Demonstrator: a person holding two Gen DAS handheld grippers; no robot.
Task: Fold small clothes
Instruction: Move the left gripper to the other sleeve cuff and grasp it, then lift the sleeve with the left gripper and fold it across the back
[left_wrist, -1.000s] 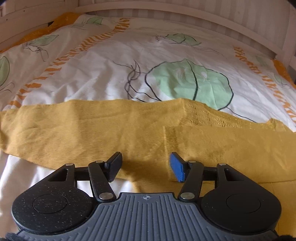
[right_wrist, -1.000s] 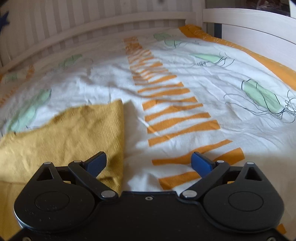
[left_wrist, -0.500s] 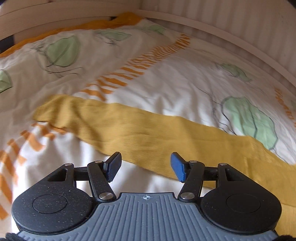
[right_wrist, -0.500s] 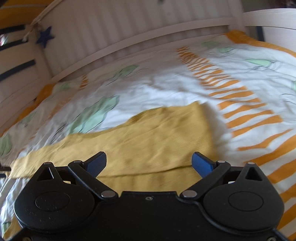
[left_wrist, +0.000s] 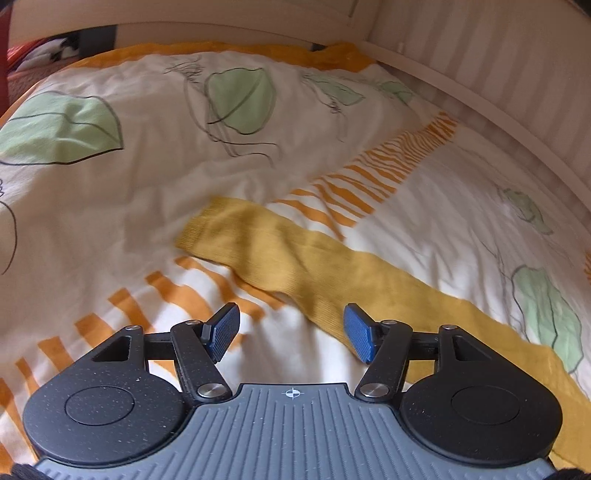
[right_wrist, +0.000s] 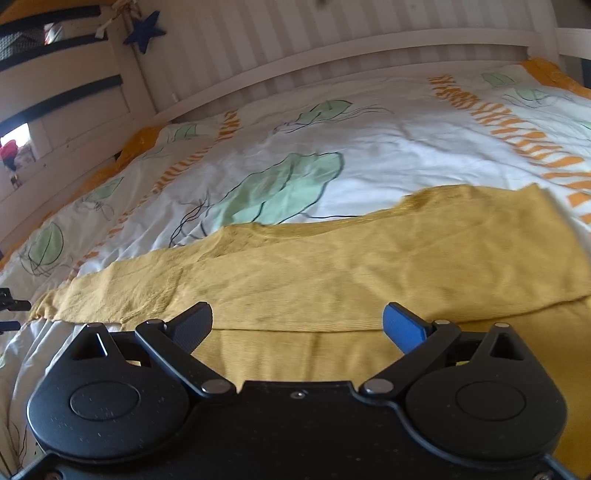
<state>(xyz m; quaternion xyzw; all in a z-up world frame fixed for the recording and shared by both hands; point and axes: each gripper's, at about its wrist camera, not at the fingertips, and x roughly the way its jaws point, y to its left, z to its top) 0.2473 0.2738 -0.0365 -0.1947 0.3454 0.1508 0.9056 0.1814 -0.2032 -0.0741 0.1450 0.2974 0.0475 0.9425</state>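
Under me lies a white duvet cover (left_wrist: 155, 206) printed with green leaves (left_wrist: 240, 98) and bands of orange stripes (left_wrist: 373, 177). Its orange border (left_wrist: 221, 50) runs along the top edge at twelve o'clock. Behind it, a white slatted bed frame (left_wrist: 491, 55) curves from one to three o'clock. In my right view a dark blue star (right_wrist: 144, 30) hangs on the frame at eleven o'clock, and a big green leaf (right_wrist: 284, 188) sits just above centre. Something red and blurred shows at nine o'clock.
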